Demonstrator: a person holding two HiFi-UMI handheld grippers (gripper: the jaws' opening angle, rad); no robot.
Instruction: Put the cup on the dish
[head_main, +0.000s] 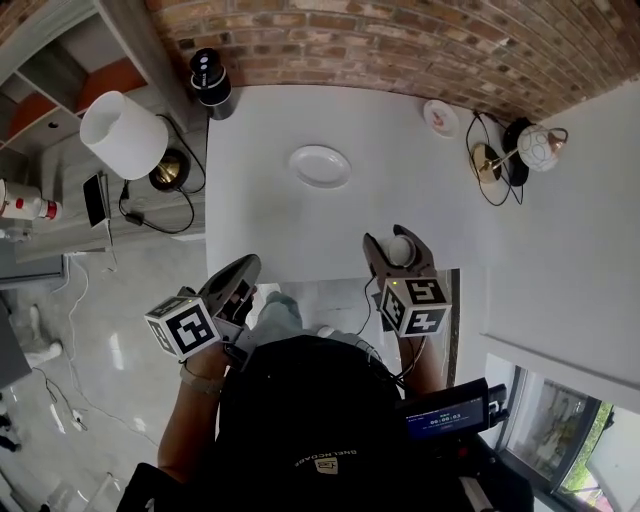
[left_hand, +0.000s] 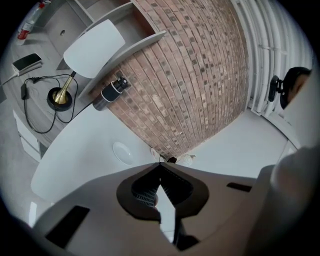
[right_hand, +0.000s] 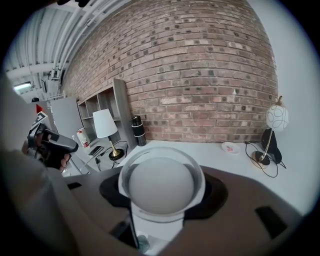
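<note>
Right claw (head_main: 400, 236) clamps the translucent cup (right_hand: 161, 187) over the tabletop's (head_main: 255, 210) near edge, pointing toward the white dish (head_main: 320, 166), well short of it. Left claw (head_main: 245, 270), jaws together and empty, hangs off the tabletop.

No text can be read with certainty. A line of white print (head_main: 318, 461) with a small emblem beneath it stands inverted on the black fabric (head_main: 310, 410) worn by the person; its letters are too small to make out. The blue-lit screen of the small black device (head_main: 445, 417) shows a row of digits, illegible. The white cube (head_main: 183, 327) on the left gripper (head_main: 248, 265) and the white cube (head_main: 415, 305) on the right gripper (head_main: 400, 240) bear black square markers without letters. The print on the red-and-white canister (head_main: 22, 203) is unreadable.
</note>
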